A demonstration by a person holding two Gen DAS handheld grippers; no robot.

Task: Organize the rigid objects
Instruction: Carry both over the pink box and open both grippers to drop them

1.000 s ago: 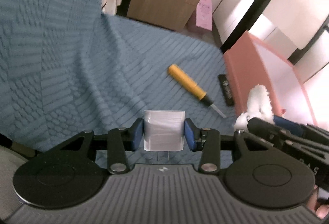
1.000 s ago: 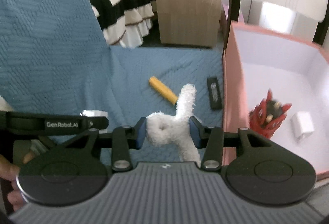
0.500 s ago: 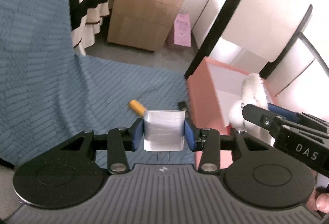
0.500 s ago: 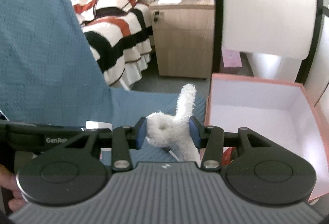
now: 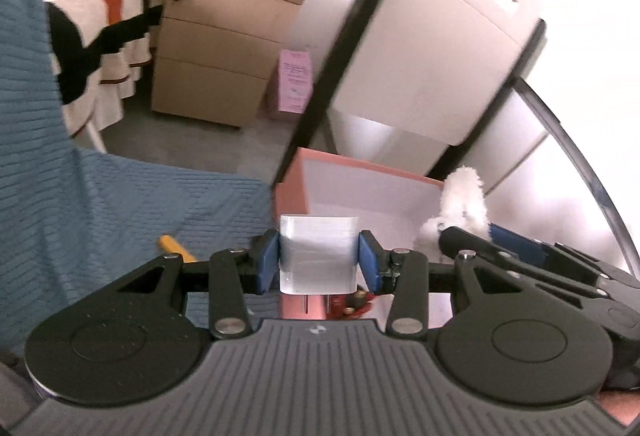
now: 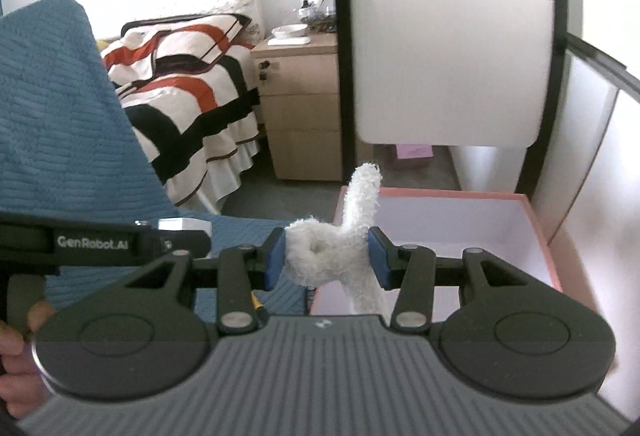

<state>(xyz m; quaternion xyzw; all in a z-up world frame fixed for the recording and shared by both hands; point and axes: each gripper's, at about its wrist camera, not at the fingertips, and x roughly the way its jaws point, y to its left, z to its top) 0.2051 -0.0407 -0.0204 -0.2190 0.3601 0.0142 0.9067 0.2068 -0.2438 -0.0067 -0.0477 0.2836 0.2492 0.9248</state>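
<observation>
My left gripper [image 5: 318, 259] is shut on a white plug adapter [image 5: 318, 254], prongs pointing down, held above the near left wall of the pink box [image 5: 352, 165]. My right gripper [image 6: 328, 256] is shut on a white fluffy plush toy [image 6: 340, 248], held above the near edge of the same pink box [image 6: 536, 224]. The plush also shows in the left wrist view [image 5: 464, 204], to the right of the adapter. A red toy [image 5: 352, 306] lies in the box below the adapter. A yellow-handled tool [image 5: 176, 247] lies on the blue blanket [image 5: 120, 204].
A wooden drawer cabinet [image 6: 300, 108] and a striped bed [image 6: 192, 76] stand behind. A white panel with black frame [image 6: 448, 56] rises behind the box. A pink carton [image 5: 295, 80] sits on the floor.
Both grippers have risen and tilted up, moving right towards the pink box with their loads. The yellow tool and black object have dropped out of sight under the grippers.
</observation>
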